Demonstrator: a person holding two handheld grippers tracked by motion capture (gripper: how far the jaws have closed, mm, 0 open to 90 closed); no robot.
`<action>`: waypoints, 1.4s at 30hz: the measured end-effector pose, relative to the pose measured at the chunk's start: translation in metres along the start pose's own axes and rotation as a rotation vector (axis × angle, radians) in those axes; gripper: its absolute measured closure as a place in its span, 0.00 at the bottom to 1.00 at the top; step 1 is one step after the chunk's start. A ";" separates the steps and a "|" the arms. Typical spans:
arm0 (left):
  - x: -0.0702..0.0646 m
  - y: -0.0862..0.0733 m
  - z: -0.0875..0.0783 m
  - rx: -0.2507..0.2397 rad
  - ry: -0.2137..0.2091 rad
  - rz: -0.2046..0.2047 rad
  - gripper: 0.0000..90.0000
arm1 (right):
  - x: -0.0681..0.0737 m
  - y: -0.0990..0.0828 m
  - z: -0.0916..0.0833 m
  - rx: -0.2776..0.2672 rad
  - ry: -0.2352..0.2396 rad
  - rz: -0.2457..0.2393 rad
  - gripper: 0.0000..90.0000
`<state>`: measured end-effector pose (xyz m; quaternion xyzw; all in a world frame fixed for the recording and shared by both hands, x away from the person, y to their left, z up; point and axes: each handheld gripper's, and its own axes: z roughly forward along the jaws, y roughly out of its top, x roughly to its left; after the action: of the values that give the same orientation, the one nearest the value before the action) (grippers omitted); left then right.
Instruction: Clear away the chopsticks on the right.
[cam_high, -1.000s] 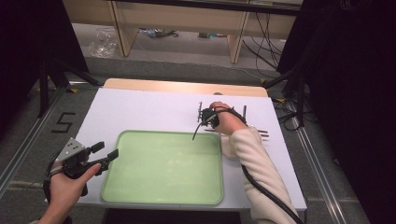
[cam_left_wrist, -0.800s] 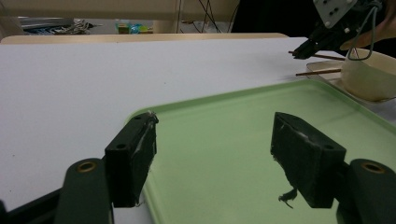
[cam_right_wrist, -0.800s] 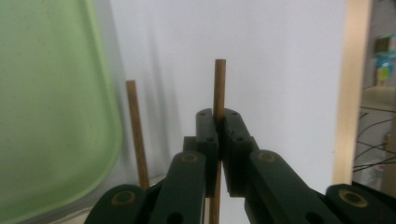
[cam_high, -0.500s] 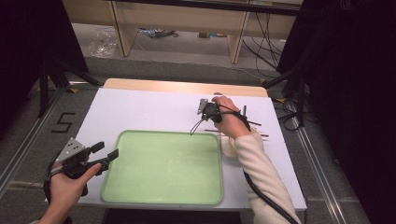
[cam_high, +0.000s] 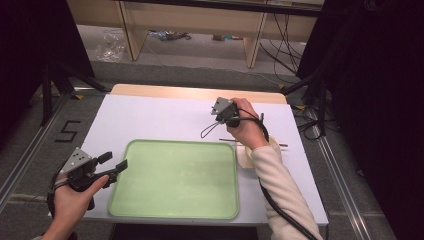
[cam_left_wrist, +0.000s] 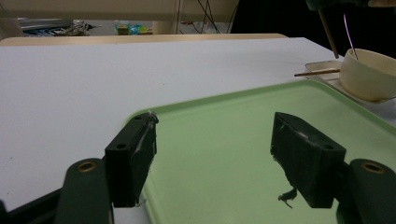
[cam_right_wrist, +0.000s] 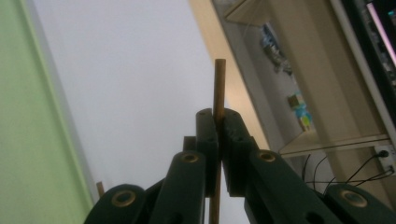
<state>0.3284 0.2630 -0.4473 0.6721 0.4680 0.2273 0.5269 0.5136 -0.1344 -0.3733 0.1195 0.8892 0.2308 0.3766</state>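
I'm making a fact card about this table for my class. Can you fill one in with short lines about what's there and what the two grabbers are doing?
Table: white top
Tray: green, nothing on it, near the person
Bowl: cream, on a small dish right of the tray
Stick on dish: thin wooden stick lying beside the bowl
Left gripper: jaws apart, holding nothing, at the tray's left edge
Right gripper: jaws shut on a wooden chopstick, held above the table behind the tray
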 end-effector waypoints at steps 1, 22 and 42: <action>0.000 0.000 0.000 0.002 0.001 0.001 0.35 | -0.001 0.001 -0.003 -0.008 0.006 0.013 0.98; 0.001 0.000 0.000 0.003 0.000 0.002 0.35 | -0.031 0.010 -0.058 -0.406 -0.057 0.322 0.98; 0.001 0.000 0.000 0.006 0.002 0.000 0.35 | -0.036 0.016 -0.080 -0.375 0.003 0.647 0.98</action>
<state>0.3287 0.2637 -0.4475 0.6736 0.4692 0.2267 0.5241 0.4811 -0.1603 -0.2946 0.3228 0.7482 0.4970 0.2982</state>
